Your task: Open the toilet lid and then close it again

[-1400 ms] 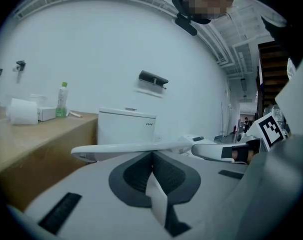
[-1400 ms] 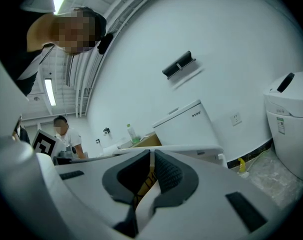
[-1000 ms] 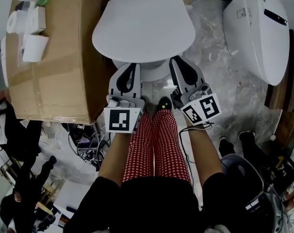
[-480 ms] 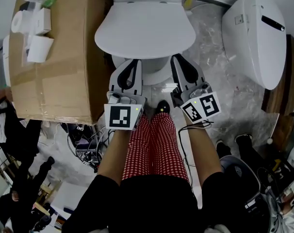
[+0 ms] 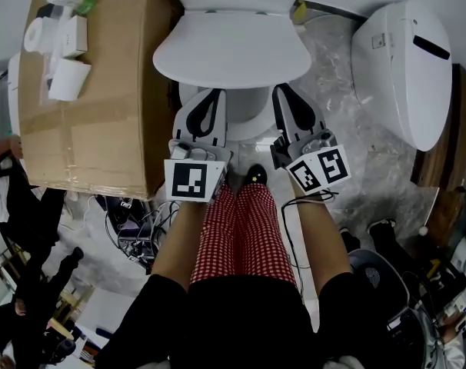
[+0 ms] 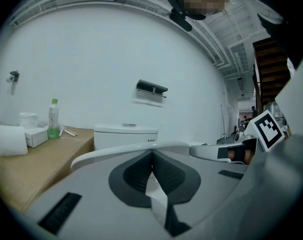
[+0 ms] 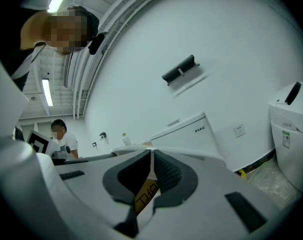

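**Inspector:** Position of the toilet lid (image 5: 231, 48)?

**Surveyor:** Down, flat over the seat, front rim toward the person. By my reading the opening has not been achieved.

**Inspector:** The grippers?

**Surveyor:** The left gripper (image 5: 214, 95) and right gripper (image 5: 284, 92) sit side by side at that front rim, one either side of the bowl (image 5: 247, 121). Both point roughly level toward the cistern (image 6: 125, 134). On the left, the jaws are pressed together at the tips with nothing pinched. On the right, the jaws have just been closing and the tips now meet, with nothing between them.

**Inspector:** Why closed, and why there?

**Surveyor:** My judgement is that closed tips serve as a wedge under the overhanging rim. Two lifting points set apart would raise the lid evenly. Each gripper view shows the rim running just beyond the tips, at about their height. I cannot confirm contact.

**Inspector:** Surroundings?

**Surveyor:** A cardboard box (image 5: 102, 106) stands close against the toilet on the person's left. It carries a paper roll (image 5: 39, 33) and a green bottle (image 6: 53, 119). A second toilet (image 5: 406, 68) stands on the floor (image 5: 341, 68) to the right, well apart. Cables (image 5: 133, 229) lie by the box. The person's legs (image 5: 244, 237) stand between the two arms.

**Inspector:** Obstructions?

**Surveyor:** I see none over the lid's likely swing. The cistern behind should stop it upright. The box lies nearest the left gripper and is a hazard only if that hand drifts outward.
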The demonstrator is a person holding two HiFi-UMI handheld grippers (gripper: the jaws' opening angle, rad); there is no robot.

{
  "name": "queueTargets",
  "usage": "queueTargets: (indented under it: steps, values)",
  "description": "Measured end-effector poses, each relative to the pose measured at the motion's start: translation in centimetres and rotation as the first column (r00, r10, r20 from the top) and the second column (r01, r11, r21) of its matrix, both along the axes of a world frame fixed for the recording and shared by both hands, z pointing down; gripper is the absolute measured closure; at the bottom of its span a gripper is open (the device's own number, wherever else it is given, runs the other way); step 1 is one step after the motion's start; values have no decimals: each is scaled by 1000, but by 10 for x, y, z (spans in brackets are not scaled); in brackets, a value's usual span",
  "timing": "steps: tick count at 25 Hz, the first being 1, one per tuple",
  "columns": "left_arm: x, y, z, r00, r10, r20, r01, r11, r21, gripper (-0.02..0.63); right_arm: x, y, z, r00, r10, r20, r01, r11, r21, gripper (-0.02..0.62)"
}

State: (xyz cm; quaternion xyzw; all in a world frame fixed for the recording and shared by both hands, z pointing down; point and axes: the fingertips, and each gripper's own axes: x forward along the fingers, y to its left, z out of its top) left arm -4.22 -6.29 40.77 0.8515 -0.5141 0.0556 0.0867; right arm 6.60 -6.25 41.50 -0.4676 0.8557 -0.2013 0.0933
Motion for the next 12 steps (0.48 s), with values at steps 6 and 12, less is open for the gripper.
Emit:
queueTargets:
  steps: [6,12]
  values:
    - [0,-14,-10,1000,-11,-5,11,1000,12,598,0,-13,-9,1000,1,-3,-1,1000,4,560]
    - [1,-21,-11,1000,-10,16,10,1000,7,598,0,-24,-11,1000,-10,-21,10,1000,-12,560]
